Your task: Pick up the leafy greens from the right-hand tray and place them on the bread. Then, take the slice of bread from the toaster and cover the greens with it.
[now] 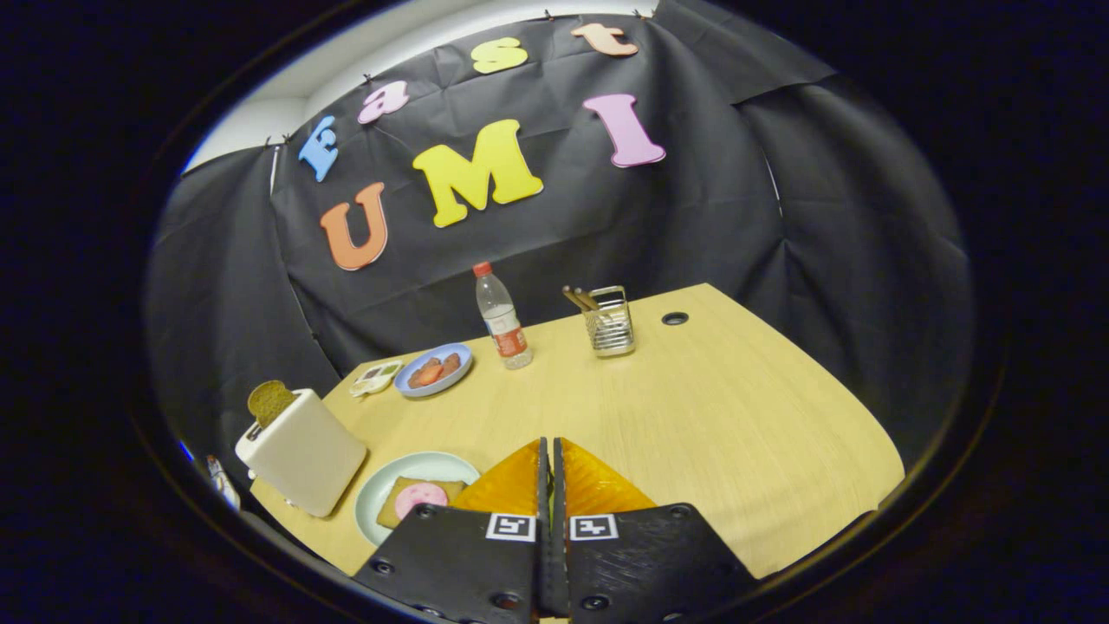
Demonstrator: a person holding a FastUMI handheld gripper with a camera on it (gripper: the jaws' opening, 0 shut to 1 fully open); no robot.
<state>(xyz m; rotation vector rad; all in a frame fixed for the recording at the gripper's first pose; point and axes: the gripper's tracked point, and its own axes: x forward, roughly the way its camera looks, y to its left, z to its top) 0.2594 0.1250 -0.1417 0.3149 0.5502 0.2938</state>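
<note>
My gripper [551, 451] hangs above the wooden table [710, 416] with its fingers [511, 485] pressed together; only a thin seam runs between them, and I make out nothing in it. Just left of the fingers lies a pale green plate [381, 490] carrying a slice of bread [400, 507] with a pink round slice [420, 498] on top. Further left stands a cream toaster [301, 451], a brown bread slice [270, 401] sticking up out of its slot.
Beyond the fingers, near the far edge, stand a water bottle [501, 316] and a wire holder with sticks [608, 322]. A blue plate with reddish food [433, 370] and a small white tray [376, 377] lie at the far left. A cable hole [674, 318] marks the far corner.
</note>
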